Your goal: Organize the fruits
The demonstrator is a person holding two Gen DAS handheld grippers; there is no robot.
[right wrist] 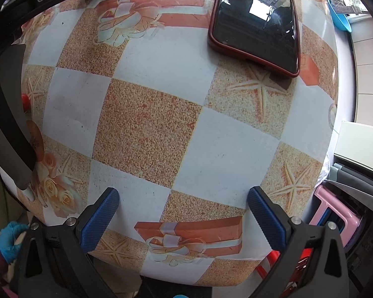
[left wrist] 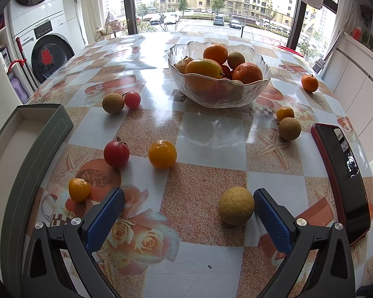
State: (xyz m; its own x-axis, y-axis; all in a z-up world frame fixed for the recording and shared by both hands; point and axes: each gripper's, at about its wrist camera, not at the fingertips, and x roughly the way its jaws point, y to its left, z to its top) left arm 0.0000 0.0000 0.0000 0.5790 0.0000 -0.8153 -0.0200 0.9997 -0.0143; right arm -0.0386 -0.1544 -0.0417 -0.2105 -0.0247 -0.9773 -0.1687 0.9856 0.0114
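In the left wrist view a glass bowl (left wrist: 218,94) of oranges and other fruit stands at the back of the table. Loose fruits lie around it: a tan longan (left wrist: 235,205) just inside my right finger, a yellow tomato (left wrist: 162,154), a red tomato (left wrist: 116,153), a small yellow tomato (left wrist: 79,189), a longan (left wrist: 113,103) beside a pink tomato (left wrist: 132,99), a tangerine (left wrist: 309,83), and another yellow tomato (left wrist: 285,113) by a longan (left wrist: 289,128). My left gripper (left wrist: 189,198) is open and empty. My right gripper (right wrist: 182,198) is open and empty over bare tablecloth.
A grey open box (left wrist: 24,149) sits at the left table edge. A phone in a red case (left wrist: 343,178) lies at the right, and it also shows in the right wrist view (right wrist: 256,22). The table's edge (right wrist: 335,114) is close on the right, with a pink stool (right wrist: 335,213) below.
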